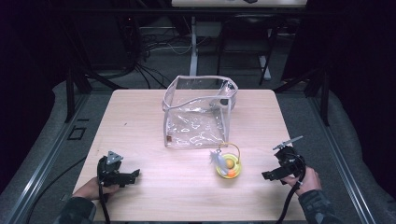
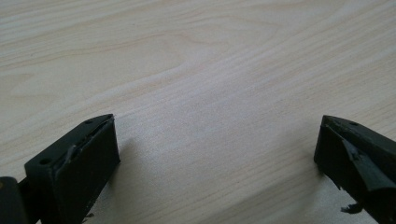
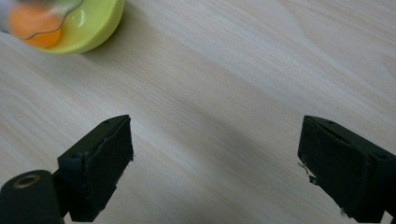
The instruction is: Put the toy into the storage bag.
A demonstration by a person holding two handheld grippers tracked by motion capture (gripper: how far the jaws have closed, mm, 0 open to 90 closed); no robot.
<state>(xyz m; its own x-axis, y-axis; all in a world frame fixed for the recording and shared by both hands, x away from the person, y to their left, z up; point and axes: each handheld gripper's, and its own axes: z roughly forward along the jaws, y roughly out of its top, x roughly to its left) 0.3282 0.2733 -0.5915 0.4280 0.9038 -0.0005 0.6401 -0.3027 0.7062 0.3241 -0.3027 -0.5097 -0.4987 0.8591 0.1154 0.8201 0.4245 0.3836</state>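
Both grippers, left (image 1: 135,174) and right (image 1: 266,176), rest spread and empty on table (image 1: 140,112); clear bag (image 1: 198,112) stands mid-table, yellow toy (image 1: 229,167) just before it, nearer right gripper — a fast sideways approach could knock the toy rolling.

One clear bag (image 1: 198,112) and one yellow-green toy (image 1: 229,167) sit ahead of two grippers, left gripper (image 1: 133,176) and right gripper (image 1: 267,175).

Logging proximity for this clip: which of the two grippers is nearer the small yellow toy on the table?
The right gripper. The yellow toy lies on its side of the table, and its own camera catches the toy's yellow rim; the left gripper sits farther off, over bare wood.
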